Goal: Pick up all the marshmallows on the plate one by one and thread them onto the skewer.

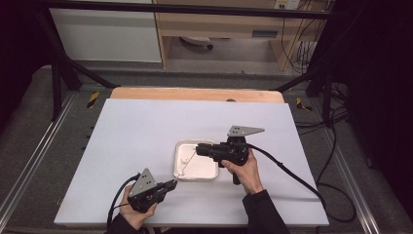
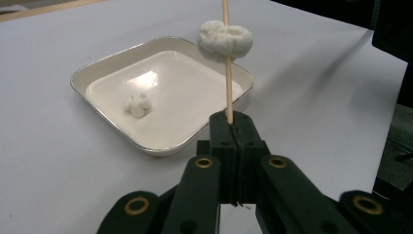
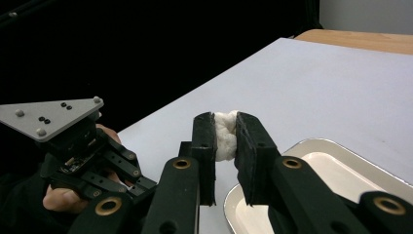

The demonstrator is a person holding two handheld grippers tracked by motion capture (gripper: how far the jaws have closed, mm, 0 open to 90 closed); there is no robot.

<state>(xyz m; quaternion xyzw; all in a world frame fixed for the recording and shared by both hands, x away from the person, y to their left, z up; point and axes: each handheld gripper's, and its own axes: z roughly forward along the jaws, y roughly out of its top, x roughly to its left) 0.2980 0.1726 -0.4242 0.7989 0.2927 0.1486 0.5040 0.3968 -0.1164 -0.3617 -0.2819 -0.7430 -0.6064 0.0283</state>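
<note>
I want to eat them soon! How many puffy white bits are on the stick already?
One white piece looks threaded on the wooden skewer, which the left gripper holds shut. The right gripper squeezes a white piece. Another piece waits in the tray, so at least that one is left.

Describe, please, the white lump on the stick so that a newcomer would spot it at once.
On the white table sits a square tray. Above its near corner, a thin wooden stick pierces the lump; the smaller lump lies loose in the tray.
</note>
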